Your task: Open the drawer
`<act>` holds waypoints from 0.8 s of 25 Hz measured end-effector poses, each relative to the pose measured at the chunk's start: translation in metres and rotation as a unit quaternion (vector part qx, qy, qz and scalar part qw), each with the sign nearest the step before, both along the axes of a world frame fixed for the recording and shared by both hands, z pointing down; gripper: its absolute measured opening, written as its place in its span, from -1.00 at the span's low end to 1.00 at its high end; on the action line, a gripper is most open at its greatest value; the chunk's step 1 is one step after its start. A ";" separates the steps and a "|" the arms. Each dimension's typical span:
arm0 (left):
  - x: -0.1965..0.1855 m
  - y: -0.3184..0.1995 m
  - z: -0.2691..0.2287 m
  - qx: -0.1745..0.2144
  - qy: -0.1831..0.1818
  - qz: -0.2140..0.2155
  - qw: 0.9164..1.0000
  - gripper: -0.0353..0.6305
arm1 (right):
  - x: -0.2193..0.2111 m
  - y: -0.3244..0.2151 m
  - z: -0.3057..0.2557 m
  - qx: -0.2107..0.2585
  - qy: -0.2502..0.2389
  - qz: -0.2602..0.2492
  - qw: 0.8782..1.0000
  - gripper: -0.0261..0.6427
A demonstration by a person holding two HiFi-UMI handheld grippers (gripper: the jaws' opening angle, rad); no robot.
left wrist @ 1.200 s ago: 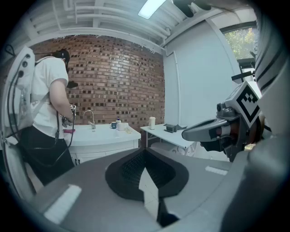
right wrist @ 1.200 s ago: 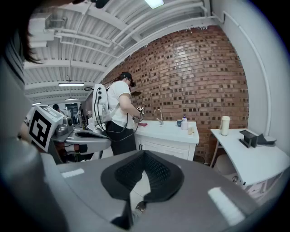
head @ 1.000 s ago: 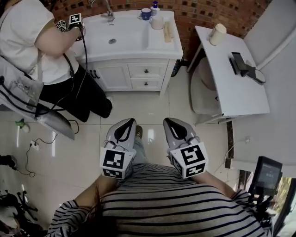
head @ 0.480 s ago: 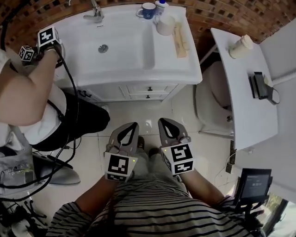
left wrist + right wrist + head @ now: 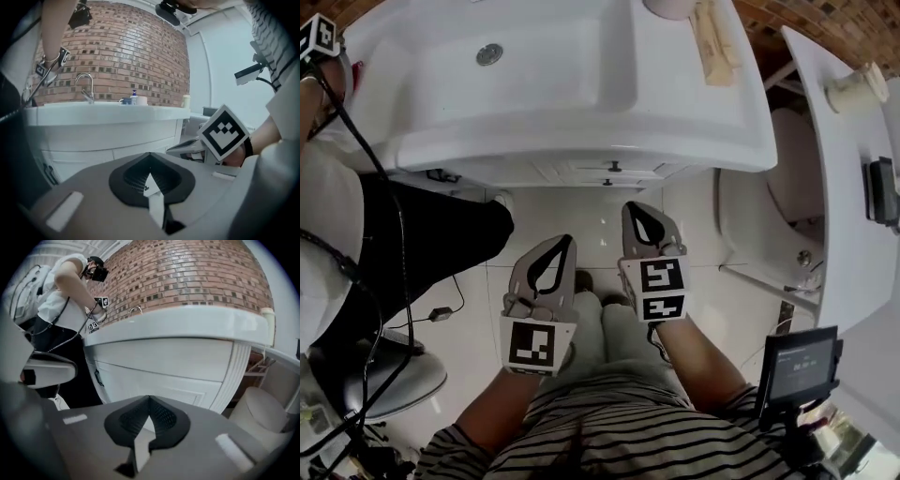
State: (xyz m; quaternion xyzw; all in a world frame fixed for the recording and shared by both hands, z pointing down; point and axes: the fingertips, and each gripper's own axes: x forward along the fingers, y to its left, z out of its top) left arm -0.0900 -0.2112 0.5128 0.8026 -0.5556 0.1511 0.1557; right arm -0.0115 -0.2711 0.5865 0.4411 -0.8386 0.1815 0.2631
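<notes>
The white vanity fills the top of the head view. Under its counter edge, only a strip of the drawer fronts shows, with a small dark knob. My left gripper and right gripper hang side by side over the tiled floor, short of the cabinet; the right is nearer to it. Both are shut with nothing between the jaws. In the right gripper view the right gripper points at a panelled cabinet front. In the left gripper view the left gripper faces the vanity.
Another person stands at the vanity's left, with cables trailing and a stool beside them. A toilet and a white side table stand at the right. A small screen on a stand is at my right side.
The vanity has come much closer and now fills the top of the head view. Both grippers have moved toward it, still shut, the right now ahead of the left.
</notes>
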 end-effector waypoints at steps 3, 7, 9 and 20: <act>-0.008 -0.003 0.035 -0.004 -0.003 -0.004 1.000 -0.85 | -0.008 -0.020 0.045 0.011 0.027 0.007 1.000 -0.92; -0.024 -0.012 0.068 -0.006 -0.001 -0.015 1.000 -0.85 | -0.018 -0.047 0.094 0.016 0.043 0.021 0.999 -0.67; -0.029 -0.013 0.076 -0.006 -0.004 -0.015 1.000 -0.85 | -0.018 -0.054 0.106 0.016 0.041 0.032 0.999 -0.38; -0.017 0.009 0.046 -0.007 -0.014 -0.021 1.000 -0.85 | 0.003 -0.059 0.067 0.055 0.069 0.047 0.995 -0.49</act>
